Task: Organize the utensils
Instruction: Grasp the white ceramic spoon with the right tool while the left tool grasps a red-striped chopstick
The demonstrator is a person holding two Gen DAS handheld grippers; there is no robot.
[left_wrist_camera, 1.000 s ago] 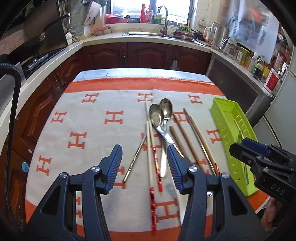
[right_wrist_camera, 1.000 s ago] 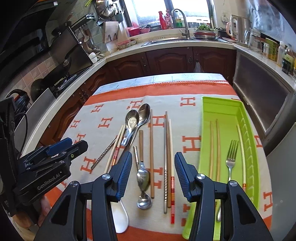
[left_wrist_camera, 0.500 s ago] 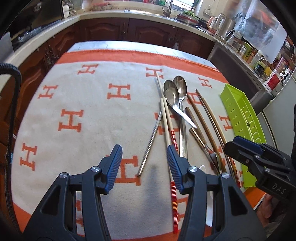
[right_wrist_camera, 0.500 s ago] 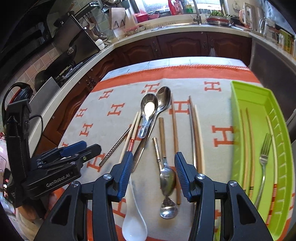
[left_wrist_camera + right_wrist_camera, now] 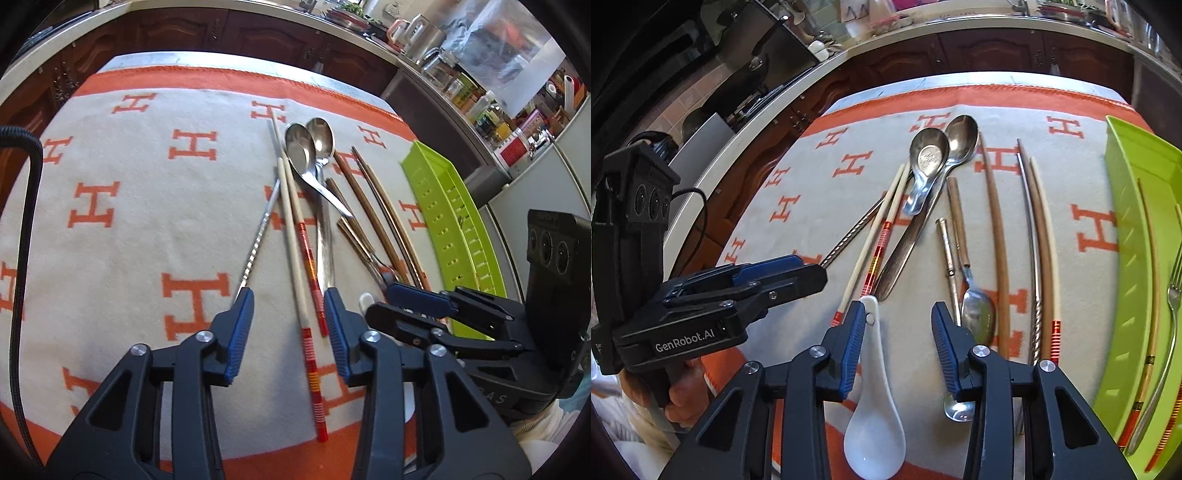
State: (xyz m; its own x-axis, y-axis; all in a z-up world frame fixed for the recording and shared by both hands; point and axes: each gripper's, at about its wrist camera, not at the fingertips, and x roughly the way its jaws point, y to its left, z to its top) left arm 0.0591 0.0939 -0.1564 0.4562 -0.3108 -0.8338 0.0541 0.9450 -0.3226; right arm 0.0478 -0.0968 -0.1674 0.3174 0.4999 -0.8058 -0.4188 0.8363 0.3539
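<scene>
Utensils lie in a row on the orange-and-cream cloth (image 5: 147,240): two steel spoons (image 5: 301,153), cream chopsticks with red-striped ends (image 5: 295,243), a twisted metal chopstick (image 5: 258,236), brown chopsticks (image 5: 997,236), small spoons (image 5: 977,314) and a white ceramic spoon (image 5: 877,406). My left gripper (image 5: 289,325) is open, low over the striped chopsticks. My right gripper (image 5: 899,343) is open, its left finger touching the white spoon's handle. The green tray (image 5: 1126,236) at the right holds a fork (image 5: 1167,350) and several chopsticks.
The green tray's perforated wall (image 5: 450,236) shows at the right of the left wrist view. Dark kitchen cabinets (image 5: 221,33) and a counter with jars (image 5: 480,103) stand beyond the table. A stove counter (image 5: 738,107) runs along the left.
Both grippers have moved down and forward toward the utensils. The left now hangs over the striped chopsticks; the right has shifted left over the white spoon. Both stay open.
</scene>
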